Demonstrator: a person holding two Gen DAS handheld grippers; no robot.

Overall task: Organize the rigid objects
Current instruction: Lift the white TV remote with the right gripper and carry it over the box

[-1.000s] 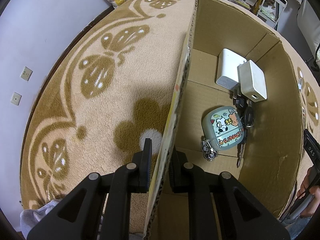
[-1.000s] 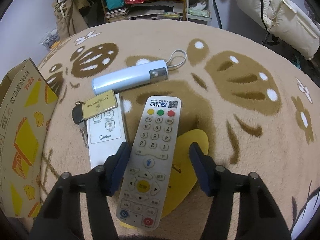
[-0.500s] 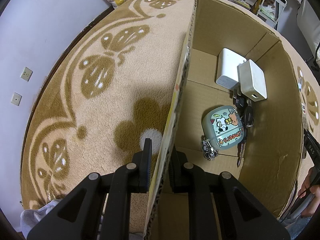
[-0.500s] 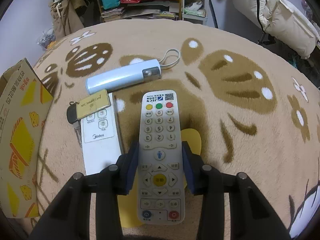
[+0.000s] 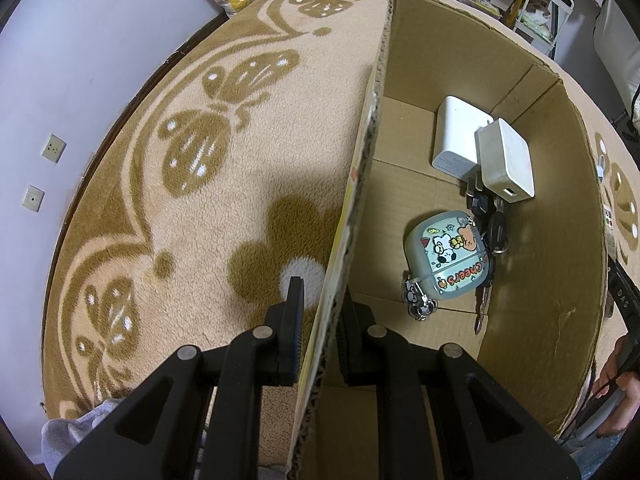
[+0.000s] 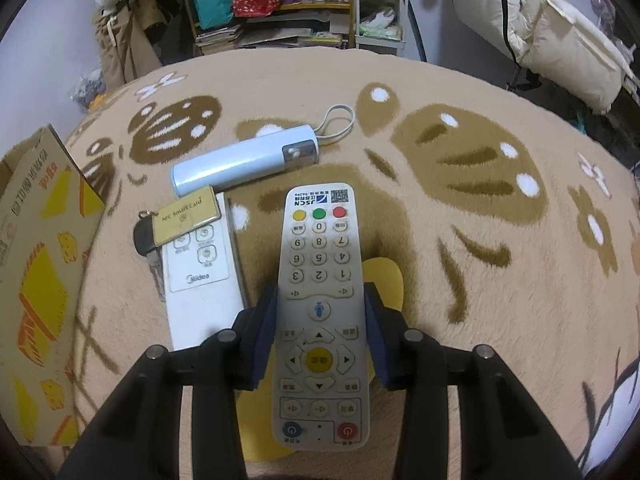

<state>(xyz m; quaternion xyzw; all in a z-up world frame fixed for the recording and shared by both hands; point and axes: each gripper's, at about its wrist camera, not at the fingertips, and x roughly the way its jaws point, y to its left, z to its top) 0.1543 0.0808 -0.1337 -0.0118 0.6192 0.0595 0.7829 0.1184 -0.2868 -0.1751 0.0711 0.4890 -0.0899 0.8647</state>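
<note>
- And there it is: the right gripper [image 6: 320,332] has closed in. 1 second ago its fingers [image 6: 264,336] stood wide on either side of the grey remote [image 6: 319,300]; now both blue pads press the remote's long edges, clamped on it around the arrow keys.
- The grey remote itself looks unmoved so far, lying flat on the rug [image 6: 500,280] over a yellow disc [image 6: 380,276], number pad pointing away.
- Over on the other side, no change at all: the left gripper [image 5: 320,308] keeps its fingers pinched on the near wall of the cardboard box [image 5: 540,260], 1 finger outside, 1 inside, steadying it.
- Inside the box: 2 white chargers [image 5: 480,152], a cartoon earbud case [image 5: 446,256] and a bunch of keys [image 5: 494,232].
- So the grasp is made; my read is that the lift toward the box comes next.
- Waiting on the rug just left of the grip: the white remote [image 6: 200,276], an NFC card on a key [image 6: 186,216], and the pale blue tube [image 6: 248,160].
</note>
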